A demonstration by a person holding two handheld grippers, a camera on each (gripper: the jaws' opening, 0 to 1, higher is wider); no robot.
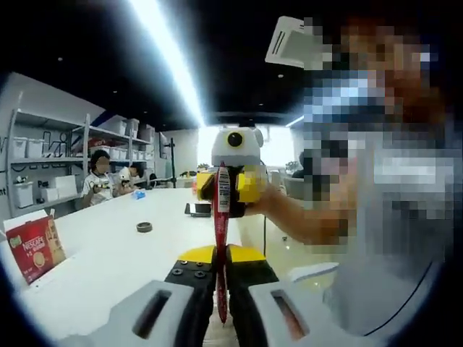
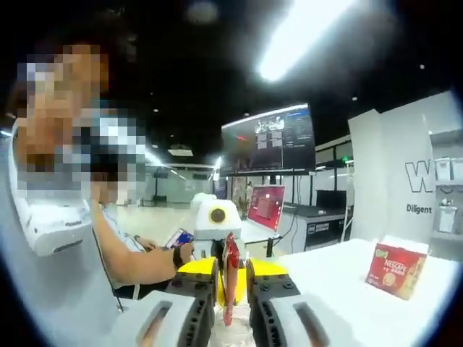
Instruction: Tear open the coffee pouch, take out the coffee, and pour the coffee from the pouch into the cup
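Note:
A thin red coffee stick pouch (image 1: 221, 217) is stretched edge-on between my two grippers, which face each other above the table's edge. My left gripper (image 1: 221, 289) is shut on its near end. My right gripper (image 1: 226, 188), with yellow jaws under a white body, is shut on the far end. In the right gripper view the pouch (image 2: 231, 256) rises from my right gripper (image 2: 230, 296), and the left gripper (image 2: 233, 278) holds it just beyond. A person's forearm (image 1: 296, 217) reaches in from the right to the right gripper.
A white table (image 1: 108, 267) holds a red Nescafe box (image 1: 36, 249), a small dark ring (image 1: 145, 227) and a black flat object (image 1: 197, 210). The box (image 2: 394, 269) also stands on the table (image 2: 340, 296) in the right gripper view. People sit at the far left.

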